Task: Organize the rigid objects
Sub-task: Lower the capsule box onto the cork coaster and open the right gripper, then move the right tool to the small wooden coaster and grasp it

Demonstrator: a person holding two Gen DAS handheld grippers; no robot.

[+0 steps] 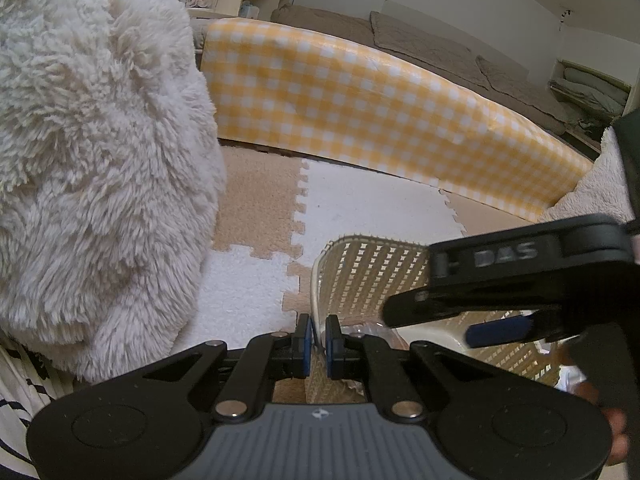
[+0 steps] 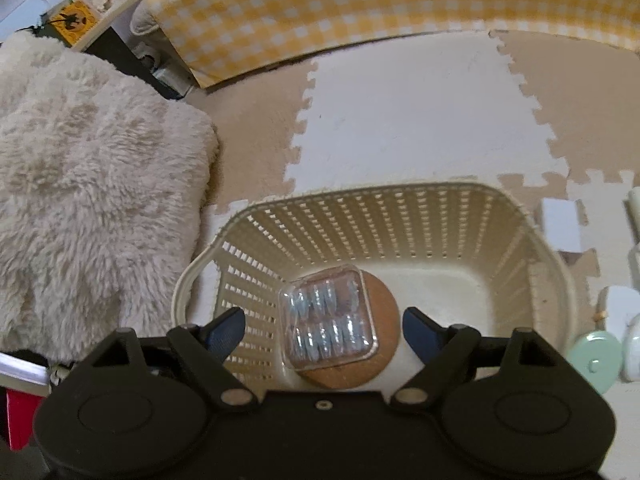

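A cream lattice basket (image 2: pixel 404 208) stands on the floor mat. Inside it a clear plastic case (image 2: pixel 330 316) with pale blue pieces lies on a round cork coaster (image 2: pixel 384 320). My right gripper (image 2: pixel 324 330) is open and empty, hovering over the basket above the case. My left gripper (image 1: pixel 318 340) is shut on the basket's rim (image 1: pixel 316 276) at its left corner. The right gripper (image 1: pixel 516 288) also shows in the left wrist view, above the basket.
A fluffy white blanket (image 2: pixel 80 184) lies left of the basket. A yellow checked cushion wall (image 2: pixel 360 4) runs behind. Right of the basket sit a white box (image 2: pixel 560 228), a mint round object (image 2: pixel 596 356) and white items (image 2: pixel 622 308). Puzzle foam mats (image 2: pixel 420 112) cover the floor.
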